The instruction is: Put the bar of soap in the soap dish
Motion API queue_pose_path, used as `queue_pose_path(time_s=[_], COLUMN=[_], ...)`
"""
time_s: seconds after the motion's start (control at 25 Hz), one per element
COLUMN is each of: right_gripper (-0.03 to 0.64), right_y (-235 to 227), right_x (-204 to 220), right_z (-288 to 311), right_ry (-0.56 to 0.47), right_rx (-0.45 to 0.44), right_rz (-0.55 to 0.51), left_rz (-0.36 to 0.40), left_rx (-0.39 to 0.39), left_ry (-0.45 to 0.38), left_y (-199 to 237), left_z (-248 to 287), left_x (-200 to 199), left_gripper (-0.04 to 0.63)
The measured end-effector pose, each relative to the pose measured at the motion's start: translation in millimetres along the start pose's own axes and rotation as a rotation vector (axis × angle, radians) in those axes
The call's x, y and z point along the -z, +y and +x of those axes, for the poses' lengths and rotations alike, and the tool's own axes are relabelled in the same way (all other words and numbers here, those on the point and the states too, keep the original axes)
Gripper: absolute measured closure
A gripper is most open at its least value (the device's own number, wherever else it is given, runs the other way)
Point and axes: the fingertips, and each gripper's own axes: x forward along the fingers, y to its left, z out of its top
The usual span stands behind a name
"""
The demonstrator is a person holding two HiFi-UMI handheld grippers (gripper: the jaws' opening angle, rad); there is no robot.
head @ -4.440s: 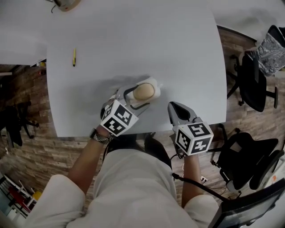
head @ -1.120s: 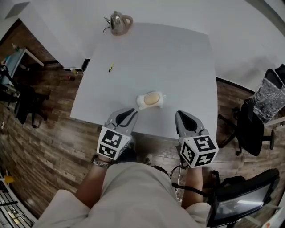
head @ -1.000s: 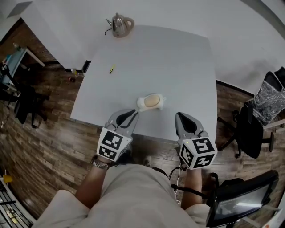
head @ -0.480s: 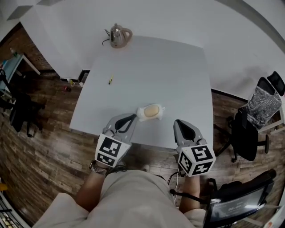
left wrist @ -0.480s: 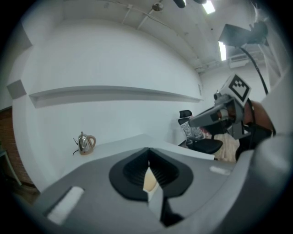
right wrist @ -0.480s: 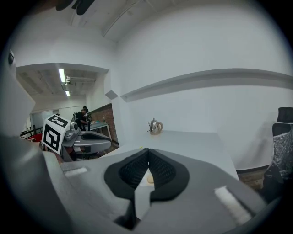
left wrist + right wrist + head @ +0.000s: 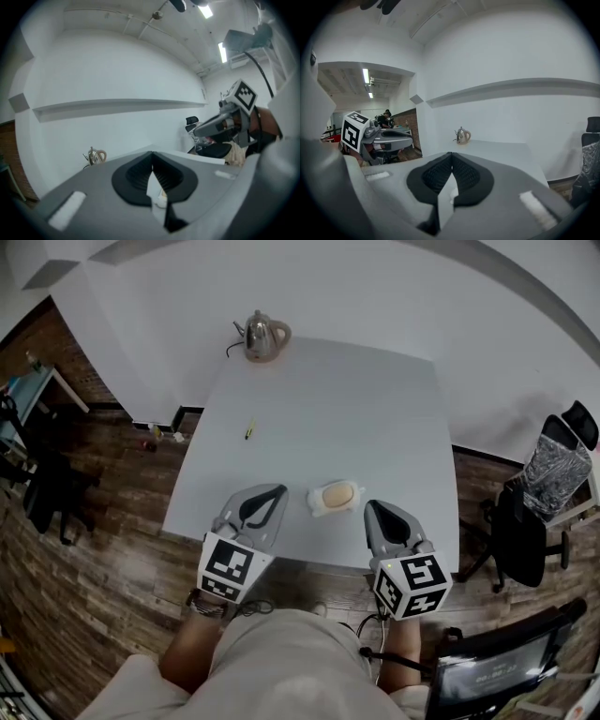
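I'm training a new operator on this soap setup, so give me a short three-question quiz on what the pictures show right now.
1. True or false: the bar of soap lies in the soap dish.
2. Where does the kettle stand? A) at the far edge of the table B) right beside the soap dish C) between the two grippers
3. Fill in: the fingers of the left gripper and the right gripper are ____.

Key: 1 true. 2 A. 3 shut, with nothing between them.
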Motion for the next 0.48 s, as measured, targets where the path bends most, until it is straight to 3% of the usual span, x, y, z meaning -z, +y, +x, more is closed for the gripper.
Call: queue_pose_path(time_s=[0.48], right_gripper=[0.614], right_y=[20.4], right_x=[-39.9], right_z=[14.6], right_ry=[-0.056], right_rx=[0.017], right_rz=[-0.079], left_rz=[0.059], left_rx=[-0.006], left_ry=[-0.066], left_y=[28.6], left_z=[-4.4], left_x=[-19.8], left_gripper=[0.589])
